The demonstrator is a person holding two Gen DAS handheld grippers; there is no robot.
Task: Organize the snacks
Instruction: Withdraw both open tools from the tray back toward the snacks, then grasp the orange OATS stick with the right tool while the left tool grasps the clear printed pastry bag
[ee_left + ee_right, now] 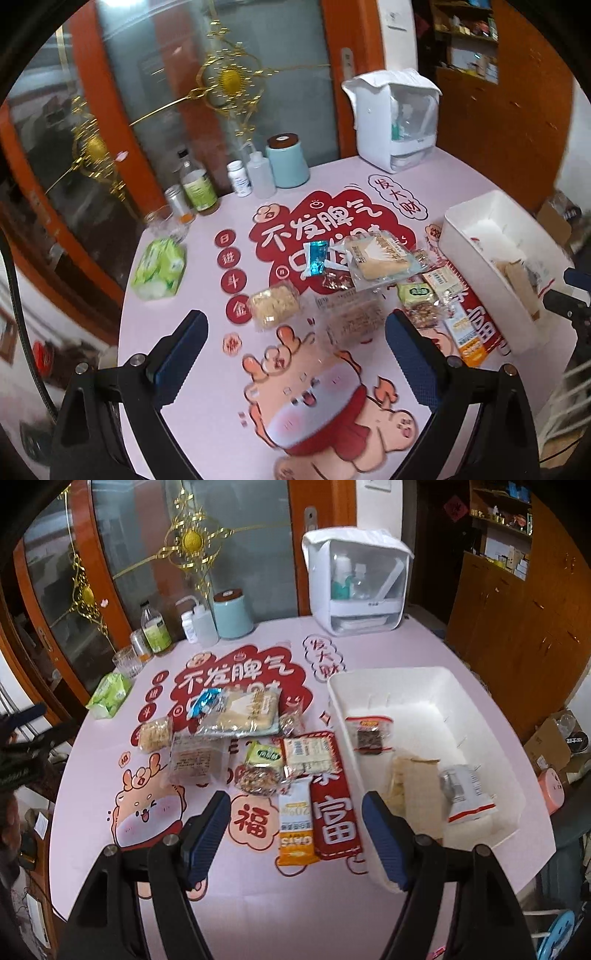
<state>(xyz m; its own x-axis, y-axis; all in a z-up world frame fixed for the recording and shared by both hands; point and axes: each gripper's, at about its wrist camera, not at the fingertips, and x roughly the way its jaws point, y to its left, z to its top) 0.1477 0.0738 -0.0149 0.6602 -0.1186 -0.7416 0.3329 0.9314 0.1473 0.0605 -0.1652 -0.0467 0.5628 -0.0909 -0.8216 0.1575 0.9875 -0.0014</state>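
The left gripper (295, 343) is being held spread wide and empty above the table (207, 398). Straight ahead of it, between the lines of its fingers, a clear cracker pack (351, 319) is lying flat; just left of that a noodle cake (274, 305) is resting, and farther off a blue sachet (317, 257) is overlapped by a large biscuit bag (380, 260).

The right gripper (295, 834) is also being kept released, nothing between its jaws. An oat bar (295, 823) is lying lengthwise in the gap ahead of it, with a nut bar (258, 780), a green packet (263, 756) and a cream wafer pack (306, 755) beyond. To the right, beside the right finger, a white bin (417, 686) is holding a small dark snack (370, 739), a tan pack (417, 786) and a silver pouch (463, 788).
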